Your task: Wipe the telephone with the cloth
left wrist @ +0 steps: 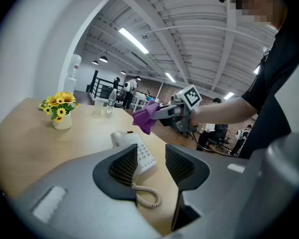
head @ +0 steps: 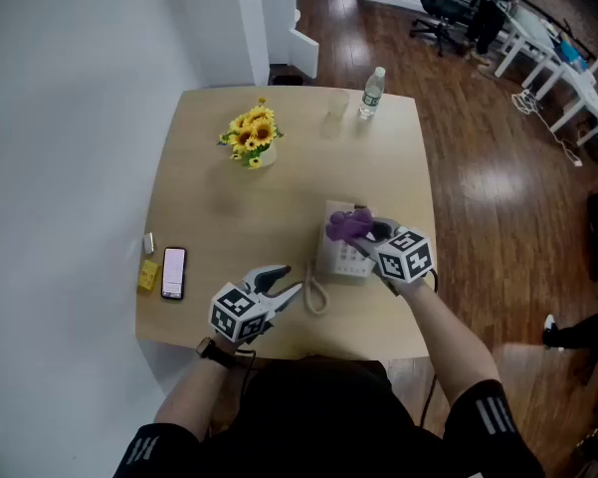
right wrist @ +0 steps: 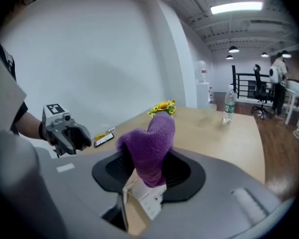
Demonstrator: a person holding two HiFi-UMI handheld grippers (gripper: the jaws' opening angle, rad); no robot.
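A white desk telephone [head: 340,255] lies near the table's front edge, its coiled cord [head: 316,295] looping toward me. My right gripper [head: 370,233] is shut on a purple cloth [head: 349,226], which hangs just over the telephone's far end. In the right gripper view the cloth [right wrist: 151,146] fills the space between the jaws, with the telephone [right wrist: 150,199] below it. My left gripper [head: 290,280] stands open just left of the cord, nothing between its fingers. The left gripper view shows the keypad [left wrist: 143,153] and cord [left wrist: 148,198] beyond its jaws.
A vase of yellow flowers [head: 253,138] stands at the back left of the wooden table [head: 229,217]. A water bottle [head: 372,93] and a clear glass [head: 336,108] stand at the far edge. A smartphone [head: 173,272] and a yellow item [head: 147,274] lie front left.
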